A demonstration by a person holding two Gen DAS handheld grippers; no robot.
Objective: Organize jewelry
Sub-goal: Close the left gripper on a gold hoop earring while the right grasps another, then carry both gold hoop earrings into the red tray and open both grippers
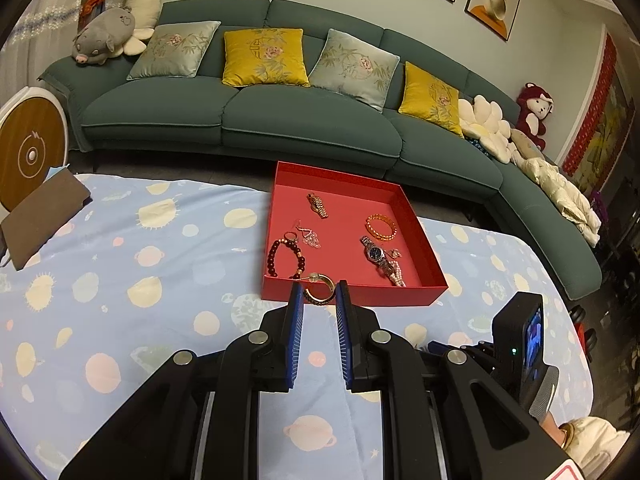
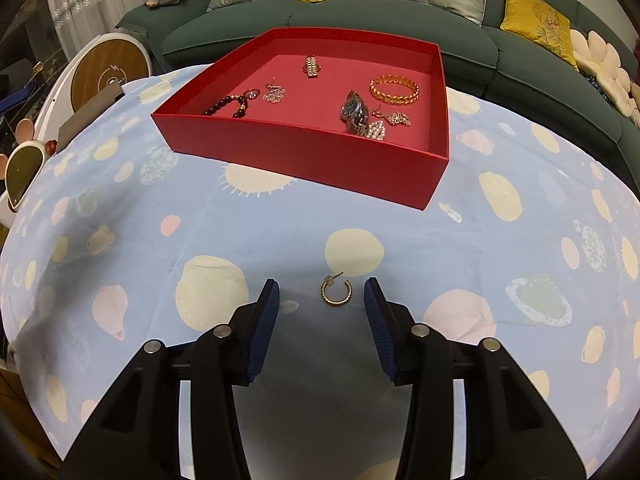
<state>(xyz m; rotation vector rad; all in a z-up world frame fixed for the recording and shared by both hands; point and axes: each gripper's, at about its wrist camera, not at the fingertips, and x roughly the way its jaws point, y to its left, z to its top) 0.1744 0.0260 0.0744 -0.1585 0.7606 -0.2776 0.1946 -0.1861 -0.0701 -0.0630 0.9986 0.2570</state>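
My left gripper is shut on a gold hoop earring and holds it in the air just before the near wall of the red tray. The tray holds a dark bead bracelet, a wristwatch, a gold bangle, a gold link piece and sparkly earrings. My right gripper is open over the cloth, with a second gold hoop earring lying between its fingers. The tray stands beyond it.
The table wears a light blue cloth with planet prints. A brown pad lies at its far left edge. A green sofa with cushions runs behind the table. The right gripper's body with its screen is at the right.
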